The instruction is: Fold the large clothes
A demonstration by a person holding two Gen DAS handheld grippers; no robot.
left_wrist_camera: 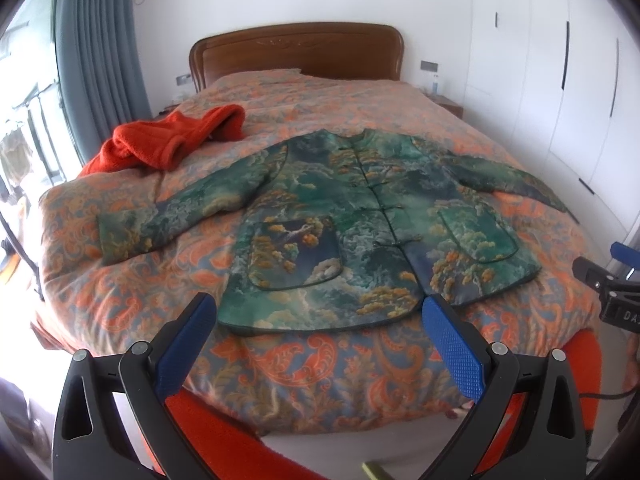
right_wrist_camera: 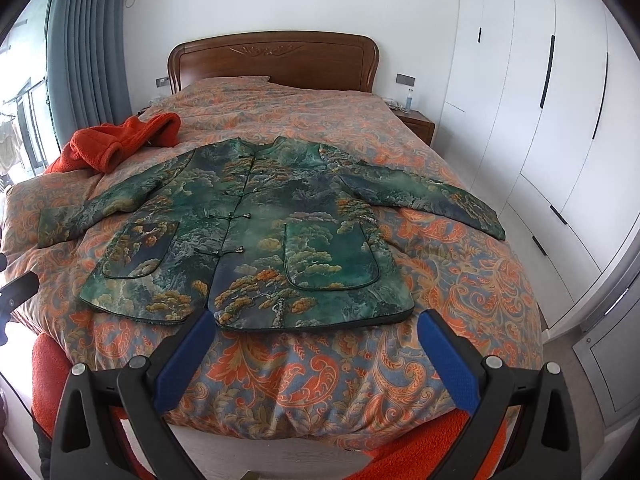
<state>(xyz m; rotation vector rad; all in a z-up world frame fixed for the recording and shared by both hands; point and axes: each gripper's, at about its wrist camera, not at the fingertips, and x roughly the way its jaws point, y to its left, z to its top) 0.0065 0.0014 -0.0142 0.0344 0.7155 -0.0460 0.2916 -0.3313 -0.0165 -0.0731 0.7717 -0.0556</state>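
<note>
Jacket (right_wrist_camera: 248,232), spread flat and buttoned on the bed (right_wrist_camera: 460,280), looks padded, soft and slippery, best pinched at sleeve cuffs or hem corners, while left gripper (left_wrist_camera: 320,312) and right gripper (right_wrist_camera: 316,328) hover with jaws apart.

Both grippers, left (left_wrist_camera: 320,312) and right (right_wrist_camera: 316,330), agape (empty).

Items we cannot fully log: red fleece garment (left_wrist_camera: 160,140), crumpled, its form unreadable and its lower part dropping behind the bed's (left_wrist_camera: 320,368) left edge; small bottle (right_wrist_camera: 409,98) on the nightstand (right_wrist_camera: 418,124), label too small to read; right tongs (left_wrist_camera: 604,280) cut off by the left wrist view's edge.
</note>
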